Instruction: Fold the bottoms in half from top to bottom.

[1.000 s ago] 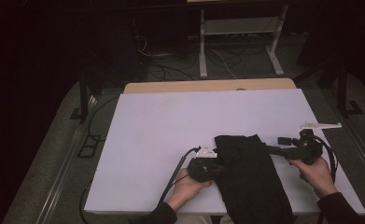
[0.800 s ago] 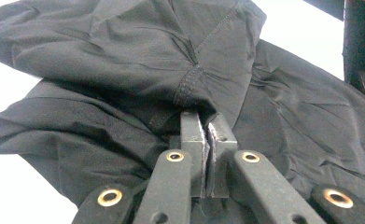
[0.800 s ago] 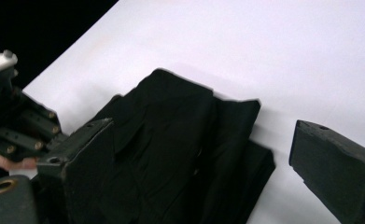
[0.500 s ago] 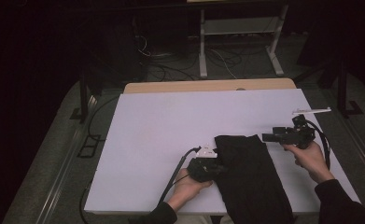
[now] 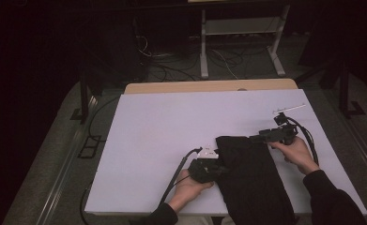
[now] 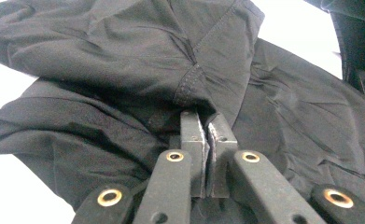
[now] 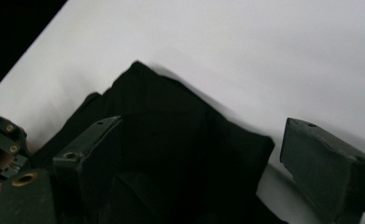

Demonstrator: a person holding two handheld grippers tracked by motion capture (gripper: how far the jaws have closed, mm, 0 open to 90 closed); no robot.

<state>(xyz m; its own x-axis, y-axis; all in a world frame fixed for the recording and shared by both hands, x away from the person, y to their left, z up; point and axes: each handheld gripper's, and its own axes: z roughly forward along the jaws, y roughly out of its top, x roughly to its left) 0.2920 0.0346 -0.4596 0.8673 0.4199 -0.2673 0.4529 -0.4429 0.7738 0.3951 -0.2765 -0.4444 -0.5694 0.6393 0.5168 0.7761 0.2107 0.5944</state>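
Left gripper view: the left gripper (image 6: 207, 140) has its jaws pressed together, pinching a seamed fold of the black garment (image 6: 124, 70). Right gripper view: the right gripper (image 7: 203, 154) has its jaws spread wide, poised above the garment's far corner. High view: the garment lies on the white tabletop (image 5: 172, 126) near the front edge, toward the right corner, its lower end hanging over that edge.

A: So the high view sits above the near edge, looking forward and down over the whole white table (image 5: 162, 140).

B: Yeah, and both gripper views ride super close, aimed along their jaws. All three share the black garment (image 5: 251, 178), though the right one's pretty dark.
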